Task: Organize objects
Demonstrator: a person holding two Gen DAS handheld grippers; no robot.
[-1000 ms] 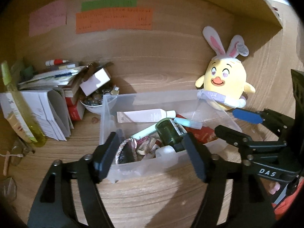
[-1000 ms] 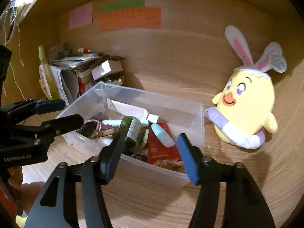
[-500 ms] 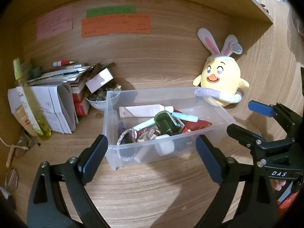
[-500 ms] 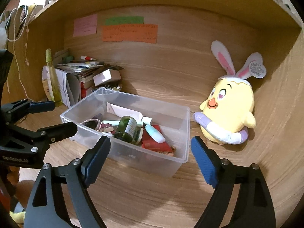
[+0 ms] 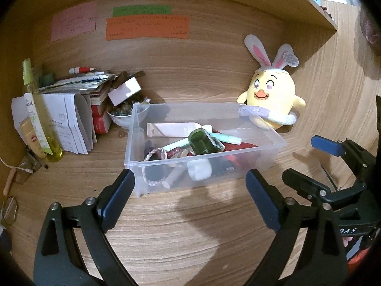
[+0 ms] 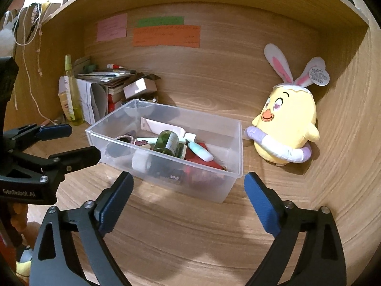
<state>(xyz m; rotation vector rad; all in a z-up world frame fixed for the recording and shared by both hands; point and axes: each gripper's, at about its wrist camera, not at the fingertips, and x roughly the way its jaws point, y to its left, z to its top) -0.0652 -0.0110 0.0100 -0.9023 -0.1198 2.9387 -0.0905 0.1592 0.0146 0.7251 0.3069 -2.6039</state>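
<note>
The clear plastic bin (image 5: pixel 164 183) sits on the wooden desk (image 5: pixel 181 233) in the middle of the alcove, just ahead of both my tongs and touching neither. Inside it I see a dark green bottle (image 5: pixel 202 142) lying on its side on top of the pile, a pale pink tube (image 5: pixel 175 129) along the far wall, a mint-coloured tube (image 5: pixel 228 138) beside the bottle, a braided bracelet (image 5: pixel 153 153) near the left end, a red packet (image 6: pixel 202 153) underneath, and a white cap (image 5: pixel 199 169) pressed against the near wall.

My left gripper (image 5: pixel 190 188) is spread wide with nothing between its 2 blue-padded fingers (image 5: pixel 117 196), hanging in front of the bin's near wall. My right gripper (image 6: pixel 188 191) is equally wide and holds nothing, off the bin's near right corner. Each shows at the edge of the other's view.

The yellow chick plush (image 6: pixel 288 124) with rabbit ears stands right of the bin, against the back wall, its purple-and-white ring just beside the bin's far right corner. To the left are a stack of papers and books (image 5: pixel 76 109), a small bowl (image 5: pixel 121 116) of oddments, and a tall yellow spray bottle (image 5: pixel 40 119) standing upright. 3 coloured notes (image 5: pixel 147 27) are stuck on the back panel.
</note>
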